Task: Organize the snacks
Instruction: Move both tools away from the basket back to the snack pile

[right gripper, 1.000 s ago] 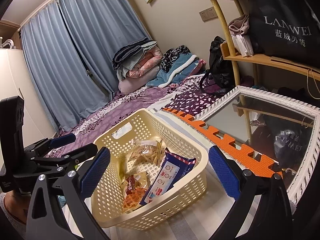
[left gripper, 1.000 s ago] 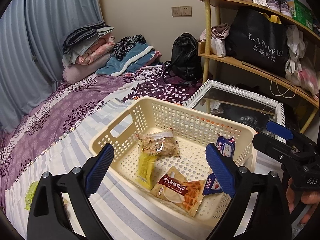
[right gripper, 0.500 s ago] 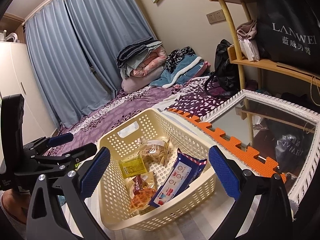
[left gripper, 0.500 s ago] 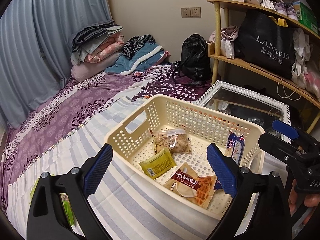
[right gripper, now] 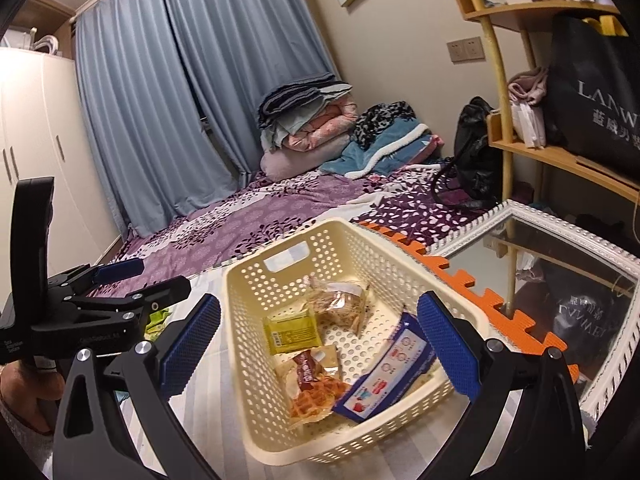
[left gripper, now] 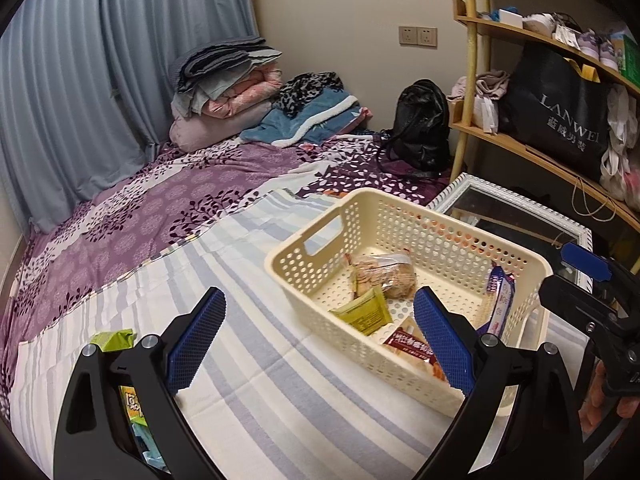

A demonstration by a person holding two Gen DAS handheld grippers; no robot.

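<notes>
I judge the main risk to be a left gripper (left gripper: 318, 340) finger catching the basket (left gripper: 312, 240) wall on the way to the loose green packets (left gripper: 114, 340), which its own finger partly hides. Both it and the right gripper (right gripper: 318, 340) stand wide open and empty. The basket of snacks sits ahead of both; the packets lie low left.

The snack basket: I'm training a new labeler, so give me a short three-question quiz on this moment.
1. True or false: the left claw holds a snack.
2. How many packets lie in the cream basket?
3. Where do the green snack packets lie? A) in the basket B) on the striped sheet C) on the shelf

Key: 1 false, it is open and empty; 2 four; 3 B.
</notes>
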